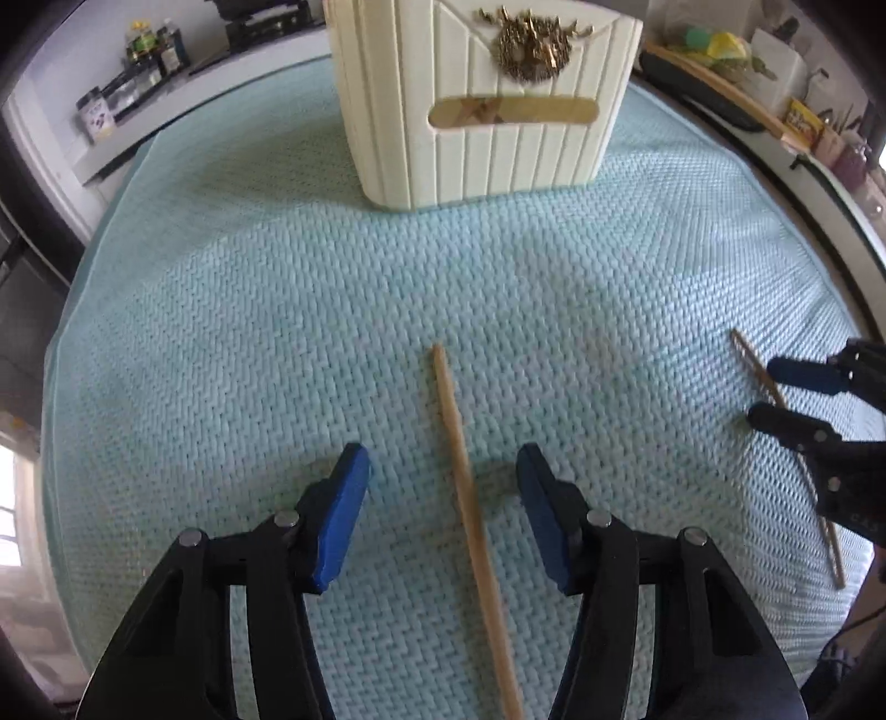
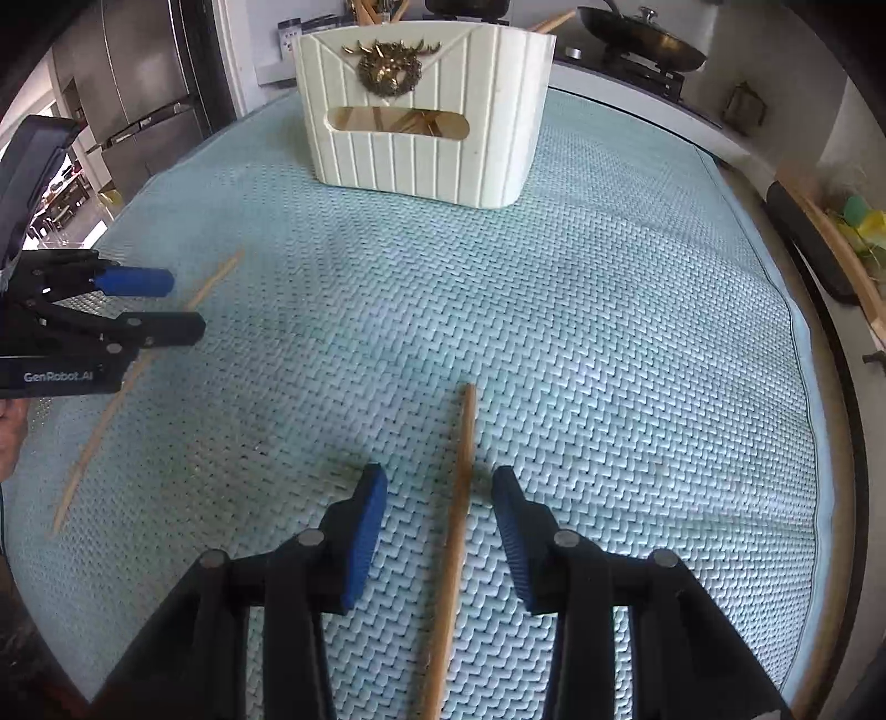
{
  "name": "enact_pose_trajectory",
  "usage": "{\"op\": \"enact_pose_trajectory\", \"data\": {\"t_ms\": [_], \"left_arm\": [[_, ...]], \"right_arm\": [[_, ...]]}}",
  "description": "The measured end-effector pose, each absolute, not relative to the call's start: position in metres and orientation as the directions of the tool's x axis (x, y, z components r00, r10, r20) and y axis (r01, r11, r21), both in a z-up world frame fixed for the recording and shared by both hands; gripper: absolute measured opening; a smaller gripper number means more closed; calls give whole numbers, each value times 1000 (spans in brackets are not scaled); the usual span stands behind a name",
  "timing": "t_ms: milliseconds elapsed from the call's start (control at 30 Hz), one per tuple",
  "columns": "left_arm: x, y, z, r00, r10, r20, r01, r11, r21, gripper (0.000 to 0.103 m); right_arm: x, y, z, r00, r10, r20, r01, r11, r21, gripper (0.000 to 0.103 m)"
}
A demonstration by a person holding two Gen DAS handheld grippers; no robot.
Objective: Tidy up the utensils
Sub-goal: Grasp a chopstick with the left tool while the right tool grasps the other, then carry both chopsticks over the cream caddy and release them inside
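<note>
Two wooden chopsticks lie on a light blue woven mat. One chopstick (image 1: 468, 487) lies between the open fingers of my left gripper (image 1: 443, 476); it also shows in the right wrist view (image 2: 216, 279). The other chopstick (image 2: 459, 498) lies between the open fingers of my right gripper (image 2: 437, 493); it shows in the left wrist view (image 1: 745, 354). Neither chopstick is gripped. A cream ribbed utensil holder (image 1: 487, 105) with a gold emblem stands at the far side of the mat, also in the right wrist view (image 2: 426, 111); wooden utensils show through its handle slot.
The mat (image 2: 609, 332) covers the table top. A fridge (image 2: 138, 99) stands at the far left, a pan on a stove (image 2: 642, 39) at the back right. Jars and bottles (image 1: 138, 61) line a counter behind.
</note>
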State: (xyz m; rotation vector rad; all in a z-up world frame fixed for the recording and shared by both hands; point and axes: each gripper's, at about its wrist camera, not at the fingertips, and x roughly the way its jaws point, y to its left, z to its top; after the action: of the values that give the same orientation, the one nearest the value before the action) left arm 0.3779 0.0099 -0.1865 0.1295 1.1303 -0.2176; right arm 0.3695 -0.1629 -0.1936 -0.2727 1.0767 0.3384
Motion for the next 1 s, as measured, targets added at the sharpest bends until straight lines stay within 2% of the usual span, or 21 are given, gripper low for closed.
{"op": "enact_pose_trajectory", "data": {"t_ms": [33,67,100,133,300,533,833,1000], "left_arm": [[380,10,-186,405,-112,-908,239,971,-13,46],[381,8,-185,400,-119,-909,245,969,-19,22],[382,6,-185,397,-131,-909,255,967,-28,10],[382,4,-185,389,-146,-909,263,964,-42,5],[371,1,-173,427,-183,-886,264,962,-71,4],[331,20,-86,590,-257,-765,255,959,-125,4],[305,46,2,735,-321,-597,263,947,-186,3],[310,52,20,772,-323,-547,254,946,-201,3]], "right_arm": [[372,-163,-192,430,141,-892,-397,916,-46,17],[373,-163,-192,429,144,-892,-393,919,-41,7],[375,-163,-192,430,154,-890,-391,920,-30,6],[380,-165,-192,432,163,-887,-390,921,-21,6],[382,-183,-172,464,239,-853,-346,935,74,6],[349,-210,-77,616,361,-700,-338,924,179,6],[304,-221,13,775,401,-489,-364,915,172,6],[308,-213,38,820,373,-435,-356,926,123,6]]}}
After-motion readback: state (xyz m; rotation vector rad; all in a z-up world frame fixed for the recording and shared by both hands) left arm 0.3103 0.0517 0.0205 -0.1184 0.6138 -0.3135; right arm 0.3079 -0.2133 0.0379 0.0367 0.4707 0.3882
